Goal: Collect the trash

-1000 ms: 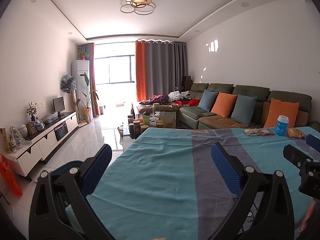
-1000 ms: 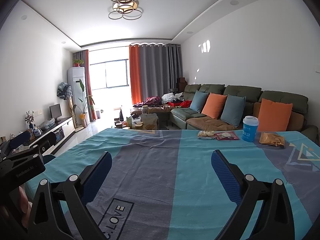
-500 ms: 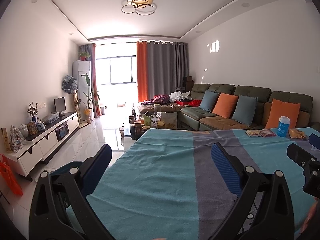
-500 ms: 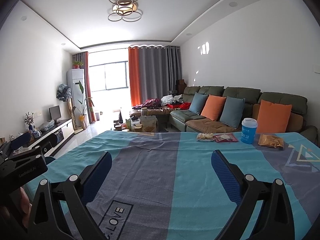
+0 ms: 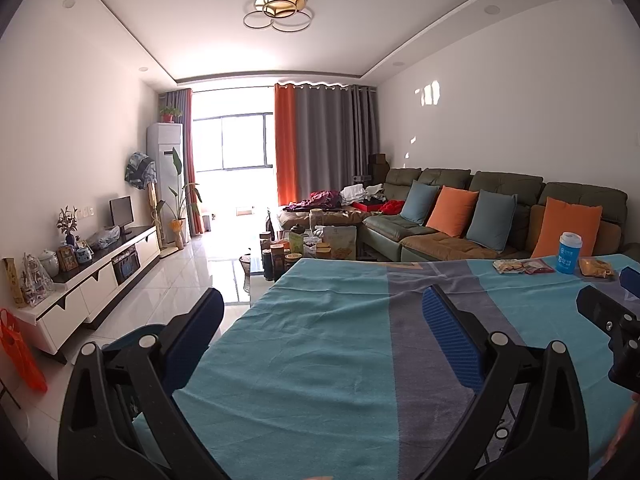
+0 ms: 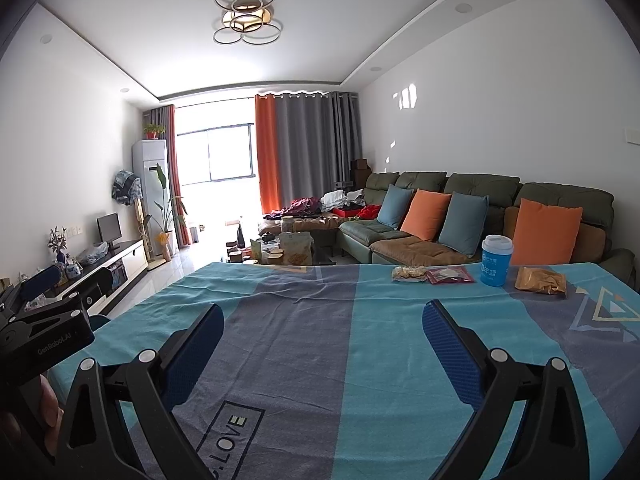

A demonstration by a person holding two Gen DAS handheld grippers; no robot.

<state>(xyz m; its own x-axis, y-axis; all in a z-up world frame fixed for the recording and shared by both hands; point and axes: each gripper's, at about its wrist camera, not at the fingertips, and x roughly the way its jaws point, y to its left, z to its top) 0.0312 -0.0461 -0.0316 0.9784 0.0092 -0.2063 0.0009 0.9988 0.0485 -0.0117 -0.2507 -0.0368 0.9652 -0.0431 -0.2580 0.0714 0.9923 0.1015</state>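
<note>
At the table's far edge lie a clear snack packet [image 6: 409, 273], a dark red packet [image 6: 450, 275] and a crumpled yellow wrapper [image 6: 541, 280], with a blue cup [image 6: 495, 261] standing between them. They also show small in the left wrist view, the cup [image 5: 568, 252] at far right. My right gripper [image 6: 322, 344] is open and empty over the near middle of the tablecloth. My left gripper [image 5: 320, 334] is open and empty over the table's left edge. Both are well short of the trash.
The table carries a teal and grey striped cloth [image 6: 304, 328]. Beyond it stand a green sofa with cushions [image 6: 460, 216], a cluttered coffee table [image 6: 280, 248] and a white TV cabinet [image 5: 88, 280]. An orange bag [image 5: 20, 356] hangs at the left.
Both grippers have drifted slightly, the views shifting a little; the trash sits a touch lower in both views. Both stay open and empty.
</note>
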